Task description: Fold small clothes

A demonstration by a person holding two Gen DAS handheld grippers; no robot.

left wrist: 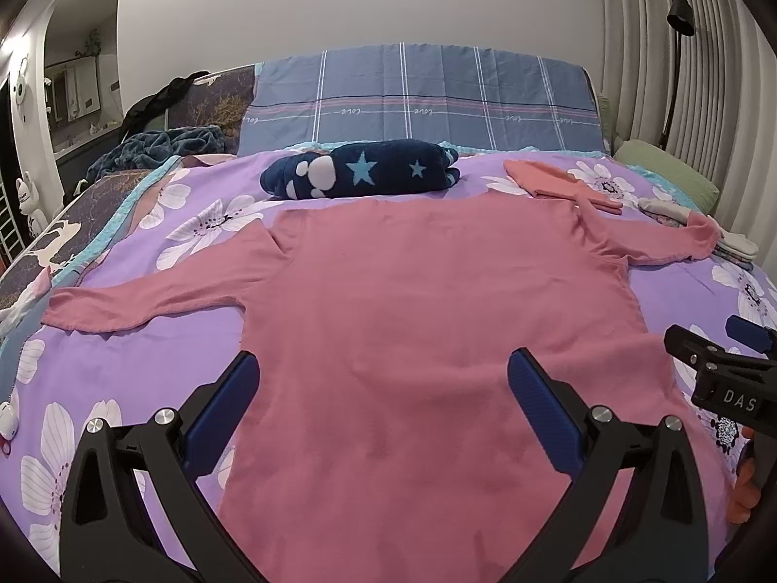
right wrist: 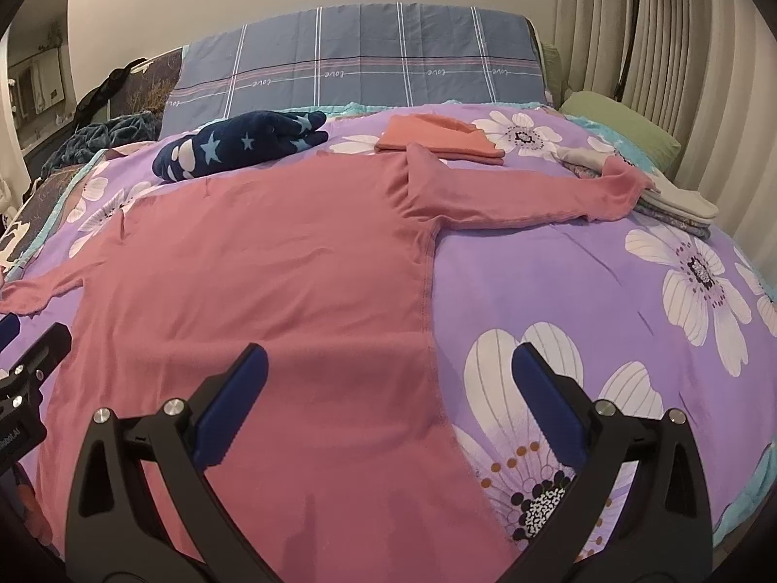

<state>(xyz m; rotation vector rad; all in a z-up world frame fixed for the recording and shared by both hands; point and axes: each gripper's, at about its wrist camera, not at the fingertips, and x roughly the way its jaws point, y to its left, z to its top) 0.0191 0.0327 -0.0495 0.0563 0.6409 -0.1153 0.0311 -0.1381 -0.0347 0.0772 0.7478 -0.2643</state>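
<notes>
Pink knit is what you have in front of you: the long-sleeved top lies flat on the bed's purple floral cover, body smoothed, both sleeves stretched out toward 9 and 3 o'clock. Nothing on it is folded yet, so I judge you are at the very start of this garment, spreading done and first fold pending.

Your left gripper hovers over the hem's left portion with its fingers spread wide and nothing between them. Your right gripper hangs over the right side seam near the hem, fingers likewise spread and empty (one finger above the pink cloth, the other above the cover).

The right sleeve's cuff rests on a small stack of folded pale cloths at 2 o'clock. A folded coral piece lies just beyond the shoulder at 12 o'clock, and a navy star-print bundle sits at 11.

Your next move probably calls for pinching a sleeve or side edge and carrying it across the body; lift that cuff clear first, or you may drag the stack.
</notes>
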